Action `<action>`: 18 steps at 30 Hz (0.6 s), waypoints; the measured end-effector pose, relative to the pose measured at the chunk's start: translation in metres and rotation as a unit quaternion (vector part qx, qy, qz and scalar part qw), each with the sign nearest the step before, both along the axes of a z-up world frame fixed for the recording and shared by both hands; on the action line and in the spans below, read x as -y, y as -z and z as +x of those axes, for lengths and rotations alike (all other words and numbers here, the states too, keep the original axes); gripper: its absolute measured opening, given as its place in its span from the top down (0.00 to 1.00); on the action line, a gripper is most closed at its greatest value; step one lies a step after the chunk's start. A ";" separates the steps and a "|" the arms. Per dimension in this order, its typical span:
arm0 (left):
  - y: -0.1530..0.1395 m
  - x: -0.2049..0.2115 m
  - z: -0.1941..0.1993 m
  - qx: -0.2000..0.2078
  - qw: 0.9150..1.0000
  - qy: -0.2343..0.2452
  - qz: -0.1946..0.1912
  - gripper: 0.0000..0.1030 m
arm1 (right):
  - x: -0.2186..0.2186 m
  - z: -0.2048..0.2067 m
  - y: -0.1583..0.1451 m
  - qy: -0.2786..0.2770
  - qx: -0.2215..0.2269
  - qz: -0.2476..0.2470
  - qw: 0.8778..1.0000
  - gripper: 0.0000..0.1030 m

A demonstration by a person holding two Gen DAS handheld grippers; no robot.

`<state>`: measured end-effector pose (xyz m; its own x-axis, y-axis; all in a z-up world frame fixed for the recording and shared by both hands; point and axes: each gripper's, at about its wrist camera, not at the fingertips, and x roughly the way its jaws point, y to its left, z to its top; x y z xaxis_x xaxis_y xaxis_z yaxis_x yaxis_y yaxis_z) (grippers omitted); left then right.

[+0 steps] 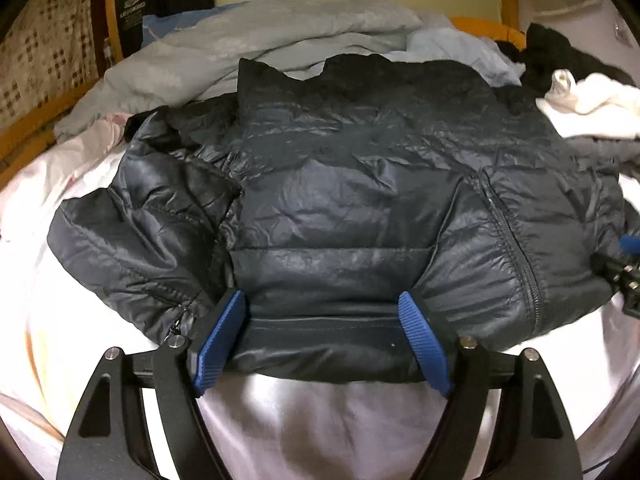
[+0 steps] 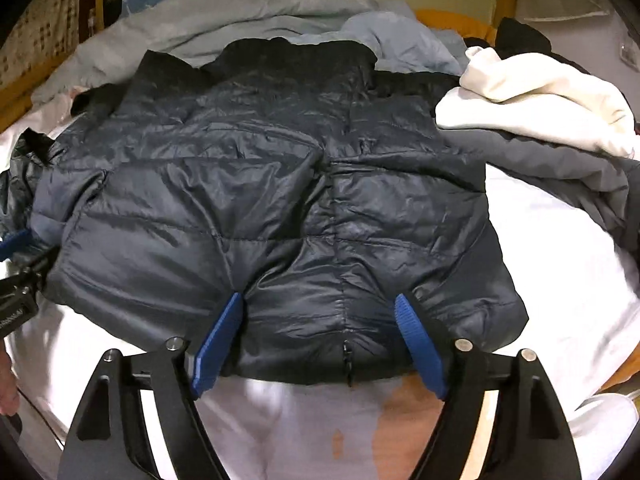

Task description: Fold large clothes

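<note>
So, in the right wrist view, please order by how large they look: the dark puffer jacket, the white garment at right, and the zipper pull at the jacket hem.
1. Dark puffer jacket, by far the largest.
2. White garment, clearly smaller, though it lies farther from the camera.
3. Zipper pull, tiny.

Right gripper [image 1: 628, 268] cut off at frame edge — dark jacket's [image 1: 340, 208] underside hidden

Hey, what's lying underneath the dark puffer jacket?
The dark puffer jacket lies on a white sheet, which shows around its near and side edges. Rumpled grey bedding lies behind it. What is directly beneath its middle is covered.
</note>
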<state>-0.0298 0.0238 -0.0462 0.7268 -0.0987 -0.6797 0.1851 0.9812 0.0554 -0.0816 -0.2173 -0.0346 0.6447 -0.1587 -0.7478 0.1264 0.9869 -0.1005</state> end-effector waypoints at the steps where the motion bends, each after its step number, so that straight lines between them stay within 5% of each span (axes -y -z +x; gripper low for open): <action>1: 0.000 -0.002 0.001 -0.002 1.000 0.000 -0.008 0.23 | 0.003 0.000 0.000 0.000 0.001 0.008 1.000 0.21; 18: -0.014 -0.014 -0.007 0.012 0.999 -0.007 -0.041 0.24 | 0.006 -0.002 -0.005 0.004 0.017 0.013 1.000 0.20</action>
<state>-0.0364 0.0379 -0.0321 0.7440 -0.1439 -0.6525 0.1718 0.9849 -0.0214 -0.0838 -0.2238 -0.0297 0.6688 -0.1436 -0.7295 0.1364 0.9882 -0.0694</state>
